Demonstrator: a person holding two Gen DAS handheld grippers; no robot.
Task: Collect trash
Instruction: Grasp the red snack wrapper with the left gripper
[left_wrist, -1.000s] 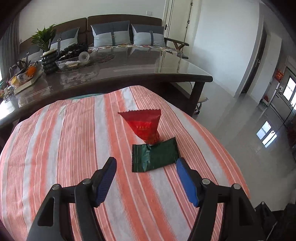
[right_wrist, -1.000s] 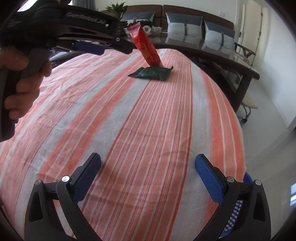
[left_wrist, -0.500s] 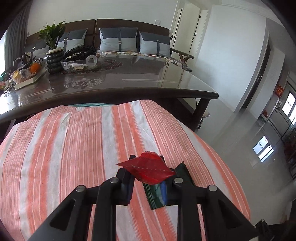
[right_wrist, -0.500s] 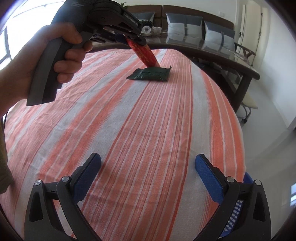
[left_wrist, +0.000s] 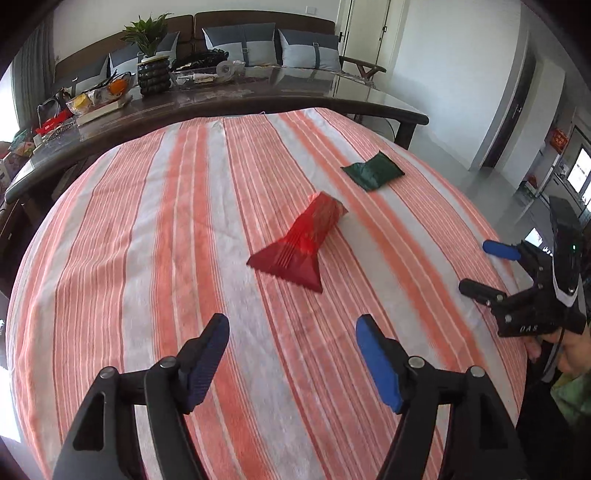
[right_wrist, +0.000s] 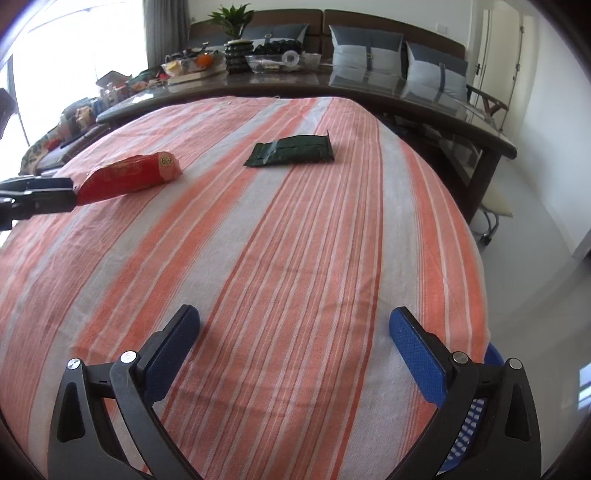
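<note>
**Red Wrapper Released; Both Pieces of Trash Lying on the Counter**

I am reading the left tool (left_wrist: 291, 354) as open and empty: its jaws have just been opening, and nothing is sitting between them now. Half a second ago they were pinching the red wrapper (left_wrist: 306, 243) next to the green packet (left_wrist: 373, 171); the wrapper is now lying loose on the striped cloth (left_wrist: 147, 258), ahead of the left tool and well apart from the packet. I am judging this as a relocation, not a collection: the wrapper is not yet in any bin, so I am treating the pickup as still pending.

The right tool (right_wrist: 295, 347) is holding wide open over bare cloth, carrying nothing.

Materials: the red wrapper is looking like glossy, crinkled film, flaring from a puffed end to a flat, serrated seal. The green packet is lying flat, dark and matte-shiny, rectangular, with a crimped edge. The cloth is woven, soft, and slightly wrinkled, in orange and white stripes. Both tools are carrying blue ribbed pads (right_wrist: 417, 347).
</note>
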